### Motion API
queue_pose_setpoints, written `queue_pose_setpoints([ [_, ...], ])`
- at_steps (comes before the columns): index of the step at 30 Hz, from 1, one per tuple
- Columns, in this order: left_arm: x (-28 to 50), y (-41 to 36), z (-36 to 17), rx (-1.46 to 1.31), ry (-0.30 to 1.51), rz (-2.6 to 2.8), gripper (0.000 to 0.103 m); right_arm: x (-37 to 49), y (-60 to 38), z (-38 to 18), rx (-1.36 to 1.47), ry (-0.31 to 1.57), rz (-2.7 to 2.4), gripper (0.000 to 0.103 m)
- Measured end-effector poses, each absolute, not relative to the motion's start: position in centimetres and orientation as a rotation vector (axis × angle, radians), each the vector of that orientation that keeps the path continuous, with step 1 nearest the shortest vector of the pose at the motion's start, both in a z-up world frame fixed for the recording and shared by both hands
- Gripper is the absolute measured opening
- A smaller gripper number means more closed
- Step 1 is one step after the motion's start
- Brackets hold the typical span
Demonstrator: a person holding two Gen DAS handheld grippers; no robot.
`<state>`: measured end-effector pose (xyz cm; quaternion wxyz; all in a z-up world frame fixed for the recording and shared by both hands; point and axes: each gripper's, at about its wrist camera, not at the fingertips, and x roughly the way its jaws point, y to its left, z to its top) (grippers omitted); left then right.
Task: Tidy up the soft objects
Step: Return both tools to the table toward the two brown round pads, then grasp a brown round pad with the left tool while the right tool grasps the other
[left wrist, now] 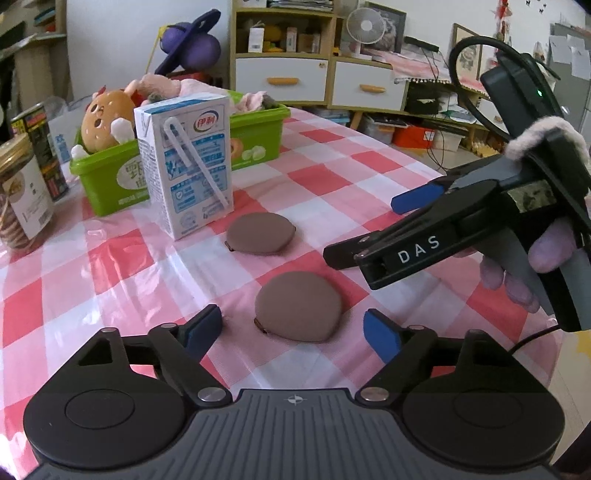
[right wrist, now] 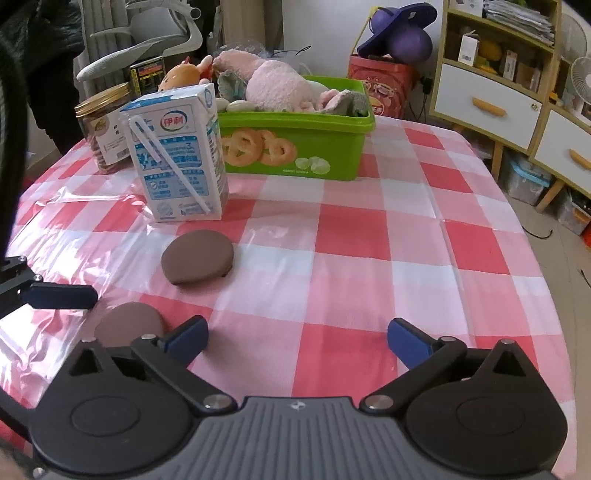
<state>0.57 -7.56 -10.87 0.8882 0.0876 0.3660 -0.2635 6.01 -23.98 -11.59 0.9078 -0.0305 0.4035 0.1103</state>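
The left tool [left wrist: 291, 332] has its jaws apart, empty, with the near brown pad [left wrist: 298, 311] lying on the table [left wrist: 369, 184] just ahead, between its fingertips. The right tool [right wrist: 297, 339] is also spread wide and holds nothing; the far brown pad [right wrist: 197, 256] lies ahead to its left. Beyond both, behind the milk carton [left wrist: 184, 162], the green bin [right wrist: 295, 147] already holds plush toys. By my reading, two pads remain to be binned.

White wall [left wrist: 122, 40], wooden shelf unit [left wrist: 282, 55] — white drawers, small fan [left wrist: 365, 26].
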Motion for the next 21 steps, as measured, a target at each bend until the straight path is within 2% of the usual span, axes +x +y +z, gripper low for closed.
queue_pose_setpoints([
  [11, 0.9, -7.19, -10.55, 0.153, 0.757, -0.539, 0.065, 6.2, -24.09, -11.71, -0.074, 0.816, 0.245, 0.082],
  [14, 0.95, -7.15, -10.44, 0.15, 0.753, -0.535, 0.058, 6.15, -24.05, -11.71, -0.075, 0.81, 0.247, 0.082],
  [16, 1.04, -7.21, -10.29, 0.151, 0.756, -0.547, 0.05, 6.08, -24.03, -11.72, -0.078, 0.807, 0.255, 0.082],
  [21, 1.18, -7.01, -9.99, 0.161, 0.765, -0.552, 0.049, 5.87, -23.8, -11.68, -0.084, 0.796, 0.275, 0.081],
])
